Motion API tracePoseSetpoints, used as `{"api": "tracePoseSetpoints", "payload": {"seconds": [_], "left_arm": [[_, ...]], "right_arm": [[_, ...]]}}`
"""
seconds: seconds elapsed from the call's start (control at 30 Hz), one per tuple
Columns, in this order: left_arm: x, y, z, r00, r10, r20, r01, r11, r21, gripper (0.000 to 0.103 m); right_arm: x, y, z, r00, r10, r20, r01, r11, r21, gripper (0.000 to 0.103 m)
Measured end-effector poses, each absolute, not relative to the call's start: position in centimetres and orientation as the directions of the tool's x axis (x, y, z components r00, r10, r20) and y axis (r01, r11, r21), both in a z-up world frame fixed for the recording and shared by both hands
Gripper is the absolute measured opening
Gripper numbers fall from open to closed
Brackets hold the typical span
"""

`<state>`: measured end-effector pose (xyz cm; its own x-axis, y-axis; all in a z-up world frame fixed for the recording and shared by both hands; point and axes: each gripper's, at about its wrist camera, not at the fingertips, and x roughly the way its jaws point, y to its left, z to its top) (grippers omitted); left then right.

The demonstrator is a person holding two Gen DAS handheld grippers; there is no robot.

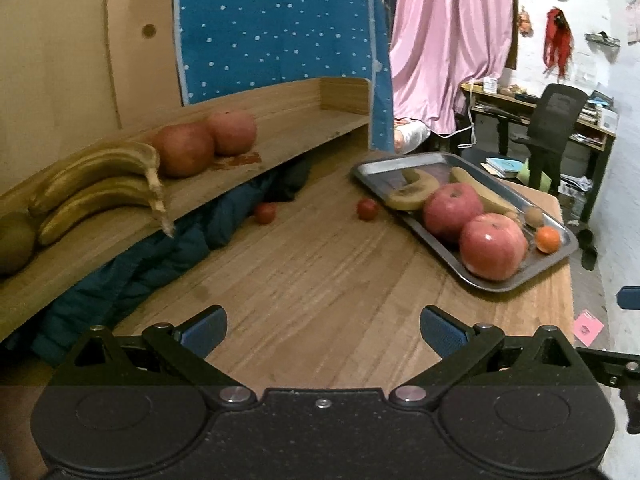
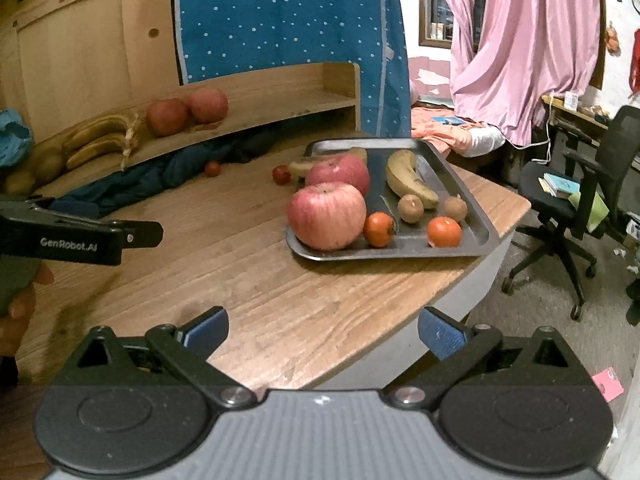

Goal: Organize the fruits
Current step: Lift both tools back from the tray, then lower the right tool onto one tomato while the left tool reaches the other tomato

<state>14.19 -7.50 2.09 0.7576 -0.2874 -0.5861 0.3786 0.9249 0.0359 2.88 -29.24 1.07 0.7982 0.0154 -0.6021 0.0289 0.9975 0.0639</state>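
Observation:
A metal tray [image 1: 516, 280] [image 2: 476, 216] on the wooden table holds two red apples [image 1: 492, 246] [image 2: 326, 216], bananas [image 2: 406, 178], two kiwis [image 2: 411, 208] and two small oranges [image 2: 444, 232]. A wooden shelf [image 1: 280, 148] [image 2: 280, 110] at the back holds two apples [image 1: 184, 154], a bunch of bananas [image 1: 96, 184] and a kiwi [image 1: 14, 240]. Two small tomatoes [image 1: 367, 209] [image 1: 265, 213] lie on the table. My left gripper [image 1: 322, 330] and right gripper [image 2: 322, 330] are both open and empty, above the table's near part.
A dark blue jacket [image 1: 160, 248] is stuffed under the shelf. The left gripper's body [image 2: 80, 236] shows at the left of the right wrist view. The table's right edge [image 2: 500, 224] drops to the floor, where an office chair [image 2: 580, 200] stands.

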Motion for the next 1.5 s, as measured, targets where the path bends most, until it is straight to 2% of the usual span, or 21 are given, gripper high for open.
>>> {"api": "tracePoseSetpoints", "payload": {"seconds": [0.6, 0.93, 1.07, 1.23, 1.37, 1.5], "left_arm": [[18.8, -8.2, 2.3, 0.765, -0.254, -0.593, 0.321, 0.947, 0.009, 0.102], [23.5, -8.6, 1.9, 0.784, -0.257, -0.565, 0.311, 0.95, 0.0, 0.102], [25.9, -8.9, 1.5, 0.791, -0.228, -0.567, 0.286, 0.958, 0.013, 0.102], [28.5, -9.2, 0.7, 0.803, -0.186, -0.566, 0.259, 0.965, 0.049, 0.101], [30.5, -9.6, -0.3, 0.798, -0.178, -0.575, 0.27, 0.96, 0.078, 0.097], [31.1, -10.4, -1.0, 0.801, -0.166, -0.575, 0.28, 0.953, 0.115, 0.1]], "right_arm": [[5.3, -29.6, 4.0, 0.837, 0.059, -0.543, -0.069, 0.998, 0.002, 0.103], [10.7, -29.8, 5.0, 0.881, 0.234, -0.412, -0.315, 0.939, -0.139, 0.103], [15.0, -29.7, 5.1, 0.853, 0.284, -0.437, -0.393, 0.902, -0.181, 0.103], [21.0, -29.0, 4.8, 0.781, 0.334, -0.528, -0.49, 0.852, -0.185, 0.101], [25.4, -28.6, 4.0, 0.704, 0.362, -0.611, -0.552, 0.82, -0.15, 0.09], [28.2, -28.4, 2.5, 0.647, 0.377, -0.663, -0.594, 0.794, -0.128, 0.076]]}}
